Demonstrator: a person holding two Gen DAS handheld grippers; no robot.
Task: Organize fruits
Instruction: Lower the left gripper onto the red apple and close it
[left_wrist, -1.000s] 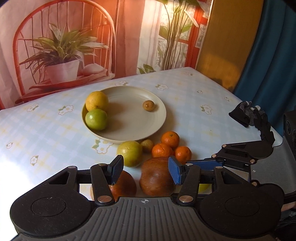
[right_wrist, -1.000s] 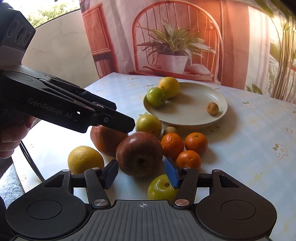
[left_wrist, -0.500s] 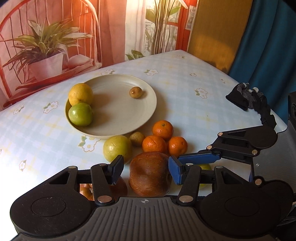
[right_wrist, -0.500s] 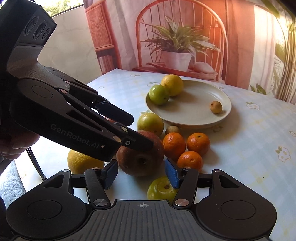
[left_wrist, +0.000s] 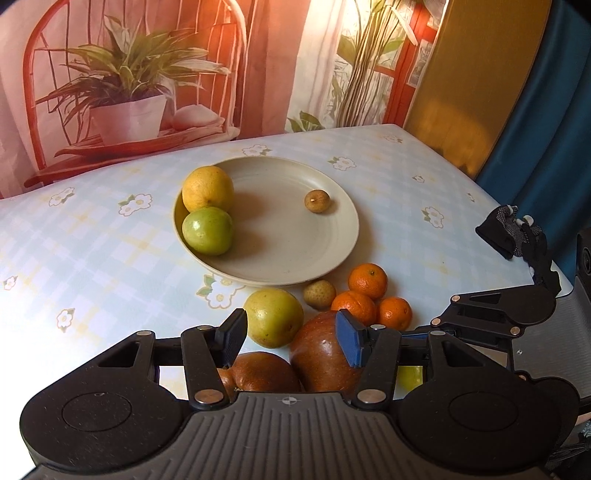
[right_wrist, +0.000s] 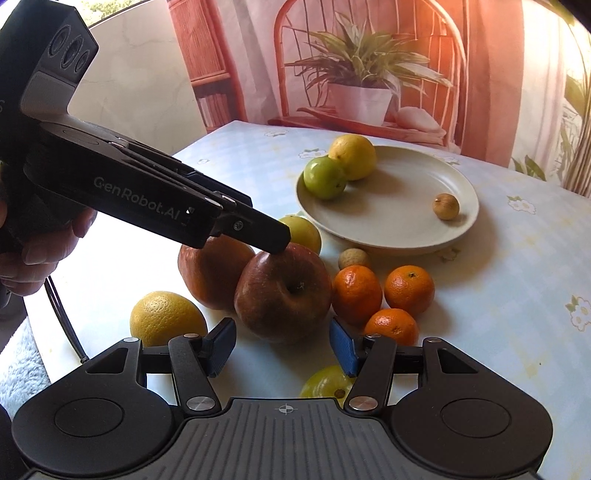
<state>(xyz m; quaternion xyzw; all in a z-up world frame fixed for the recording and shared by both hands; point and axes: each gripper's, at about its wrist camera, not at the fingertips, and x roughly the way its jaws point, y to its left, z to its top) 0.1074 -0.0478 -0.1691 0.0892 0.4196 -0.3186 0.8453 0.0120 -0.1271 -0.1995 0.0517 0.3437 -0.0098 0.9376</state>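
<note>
Left wrist view: the left gripper (left_wrist: 291, 341) stands part open around the round reddish-brown apple (left_wrist: 321, 360) on the desk (left_wrist: 92, 258), its pads not visibly pressing.

Right wrist view: the right gripper (right_wrist: 282, 345) is part open and empty, just short of the apple (right_wrist: 284, 291), whose stem dimple faces up and toward the camera.

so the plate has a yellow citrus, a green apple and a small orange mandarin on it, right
Not quite. The plate holds the yellow citrus and green apple, but the third item is a small brown fruit, not a mandarin. The three mandarins sit on the tablecloth beside the plate, as the left wrist view shows.
</note>
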